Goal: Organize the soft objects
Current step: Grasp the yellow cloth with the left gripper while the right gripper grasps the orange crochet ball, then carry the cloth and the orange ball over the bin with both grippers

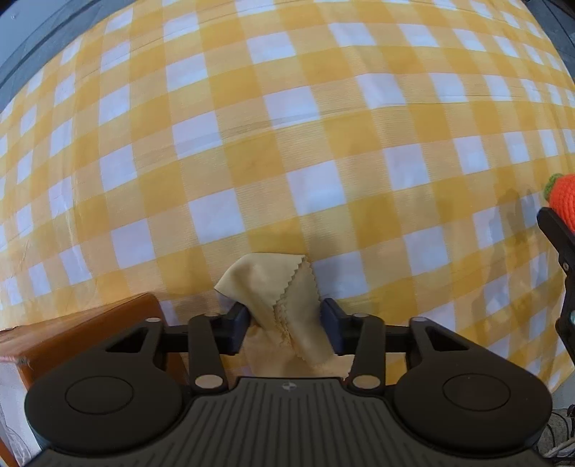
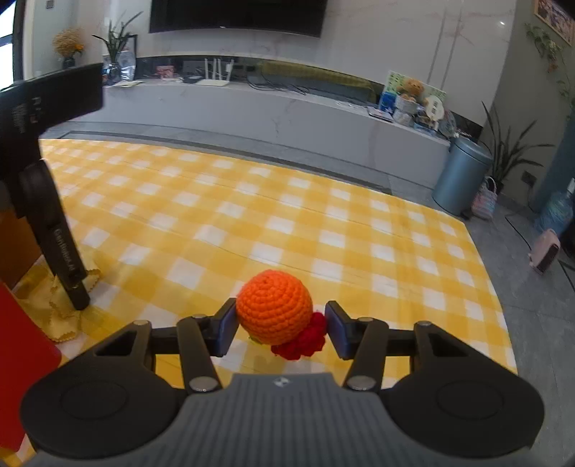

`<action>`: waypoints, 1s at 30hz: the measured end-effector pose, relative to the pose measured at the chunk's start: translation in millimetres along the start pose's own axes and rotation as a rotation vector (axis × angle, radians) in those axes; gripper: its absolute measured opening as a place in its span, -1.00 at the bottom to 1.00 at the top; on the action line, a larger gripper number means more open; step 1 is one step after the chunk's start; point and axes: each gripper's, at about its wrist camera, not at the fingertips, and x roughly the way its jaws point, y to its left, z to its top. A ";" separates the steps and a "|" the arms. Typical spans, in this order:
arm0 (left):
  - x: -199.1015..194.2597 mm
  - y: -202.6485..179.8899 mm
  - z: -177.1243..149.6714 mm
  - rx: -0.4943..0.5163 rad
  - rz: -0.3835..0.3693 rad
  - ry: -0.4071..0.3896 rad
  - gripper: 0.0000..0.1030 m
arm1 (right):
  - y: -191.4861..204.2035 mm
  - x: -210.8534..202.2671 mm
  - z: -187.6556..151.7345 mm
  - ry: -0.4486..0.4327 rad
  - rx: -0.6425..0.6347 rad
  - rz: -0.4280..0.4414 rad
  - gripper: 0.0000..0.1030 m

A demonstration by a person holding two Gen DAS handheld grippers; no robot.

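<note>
Left tool [image 1: 285,325] pinches the bunched cloth [image 1: 284,287] and right tool [image 2: 282,327] clamps the ball [image 2: 274,308], likely to carry both off the table [image 2: 323,222].

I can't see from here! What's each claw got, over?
Left gripper pinching yellow cloth. Right gripper clamped on orange crochet ball. Checked tablecloth ahead.

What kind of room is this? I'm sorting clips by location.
Most likely a home living room: a wall-mounted TV above a long low console cluttered with routers and toys, potted plants, and a checked cloth as the work surface.
</note>
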 end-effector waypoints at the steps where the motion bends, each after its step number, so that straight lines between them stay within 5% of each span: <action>1: 0.2 0.7 -0.9 -0.005 0.001 -0.005 -0.22 | -1.2 0.2 0.6 0.007 0.010 -0.003 0.01; 3: 1.9 -4.4 -3.6 -0.018 0.008 -0.028 -0.78 | -5.8 -0.6 1.6 0.017 0.046 -0.007 0.01; 4: 2.2 -6.2 -5.0 -0.005 0.017 -0.042 -0.87 | -9.0 -0.9 2.0 0.024 0.069 -0.008 0.01; 13: -6.1 -32.2 -12.7 -0.001 0.095 -0.085 -0.88 | -35.5 -4.0 -4.8 0.068 0.250 0.009 0.01; 30: -91.6 -73.0 -23.0 0.018 0.021 -0.243 -0.89 | -15.2 -35.4 3.8 -0.024 0.175 0.122 -0.01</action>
